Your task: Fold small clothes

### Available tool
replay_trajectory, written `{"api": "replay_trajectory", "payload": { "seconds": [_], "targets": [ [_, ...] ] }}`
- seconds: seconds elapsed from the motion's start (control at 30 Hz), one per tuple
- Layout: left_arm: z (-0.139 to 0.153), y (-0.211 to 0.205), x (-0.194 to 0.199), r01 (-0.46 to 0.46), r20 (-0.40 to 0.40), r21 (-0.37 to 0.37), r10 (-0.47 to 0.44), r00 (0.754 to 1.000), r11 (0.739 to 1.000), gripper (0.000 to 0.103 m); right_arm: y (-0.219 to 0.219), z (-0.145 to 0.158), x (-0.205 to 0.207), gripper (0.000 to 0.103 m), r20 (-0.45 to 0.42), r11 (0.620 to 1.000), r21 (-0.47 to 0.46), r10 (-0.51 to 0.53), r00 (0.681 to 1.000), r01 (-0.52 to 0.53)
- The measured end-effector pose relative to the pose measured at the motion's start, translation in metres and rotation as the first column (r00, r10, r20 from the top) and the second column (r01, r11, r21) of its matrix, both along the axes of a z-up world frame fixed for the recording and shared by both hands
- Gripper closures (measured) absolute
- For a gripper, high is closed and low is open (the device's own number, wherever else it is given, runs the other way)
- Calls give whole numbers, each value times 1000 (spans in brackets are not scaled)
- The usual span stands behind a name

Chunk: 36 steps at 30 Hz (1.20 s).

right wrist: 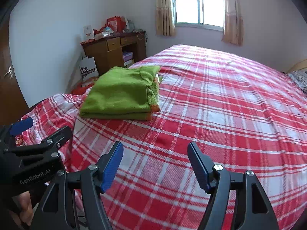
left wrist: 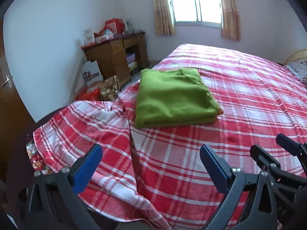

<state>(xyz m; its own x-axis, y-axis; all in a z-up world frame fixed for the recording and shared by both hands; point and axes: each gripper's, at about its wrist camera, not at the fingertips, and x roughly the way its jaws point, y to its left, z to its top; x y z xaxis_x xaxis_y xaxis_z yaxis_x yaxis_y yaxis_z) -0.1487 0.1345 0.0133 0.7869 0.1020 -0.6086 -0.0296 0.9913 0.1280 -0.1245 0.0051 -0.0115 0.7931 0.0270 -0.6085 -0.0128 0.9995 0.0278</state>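
Green garment (left wrist: 172, 97) sits folded on the bed (left wrist: 239, 95), on the red plaid cover, near its left edge. My left claw (left wrist: 151, 159) is spread wide, nothing between the pads. My right claw (right wrist: 155, 163) is apart too, empty. Both hover over the cover, well short of the garment. Wooden desk (left wrist: 115, 57) against the far wall, window (left wrist: 195, 2) above the bed.

A green garment (left wrist: 172, 97) lies folded into a neat rectangle on the bed — orange trim, perhaps, along its edge.
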Motion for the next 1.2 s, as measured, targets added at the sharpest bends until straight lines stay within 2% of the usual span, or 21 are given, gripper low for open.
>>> {"api": "replay_trajectory", "payload": {
  "seconds": [0.13,0.3,0.47,0.57,0.67,0.73,0.87,1.2],
  "targets": [
    [16,3,-20,5,58,21,-6,998,1000,0,7,20,-20,32,43,1000,-18,8,999,-7],
    [41,11,-39,-14,125,8,13,992,1000,0,18,53,-43,25,146,998,-64,-2,989,11],
    [63,11,-55,-24,193,42,15,981,999,0,21,84,-67,25,245,999,-46,-14,970,26],
    [78,11,-64,-17,236,27,10,972,1000,0,19,103,-86,24,335,997,-41,-41,941,58],
    [87,14,-71,-13,257,1,12,966,1000,0,16,116,-101,17,402,994,-41,-72,913,96],
    [91,14,-75,-13,268,-10,15,963,1000,0,13,123,-110,16,434,994,-21,-83,897,103],
    [97,13,-83,-3,294,-23,9,956,1000,0,6,134,-121,15,463,996,35,-87,882,79],
    [103,7,-91,15,333,-15,-9,943,1000,0,3,138,-131,15,493,993,29,-113,863,113]
  ]
}}
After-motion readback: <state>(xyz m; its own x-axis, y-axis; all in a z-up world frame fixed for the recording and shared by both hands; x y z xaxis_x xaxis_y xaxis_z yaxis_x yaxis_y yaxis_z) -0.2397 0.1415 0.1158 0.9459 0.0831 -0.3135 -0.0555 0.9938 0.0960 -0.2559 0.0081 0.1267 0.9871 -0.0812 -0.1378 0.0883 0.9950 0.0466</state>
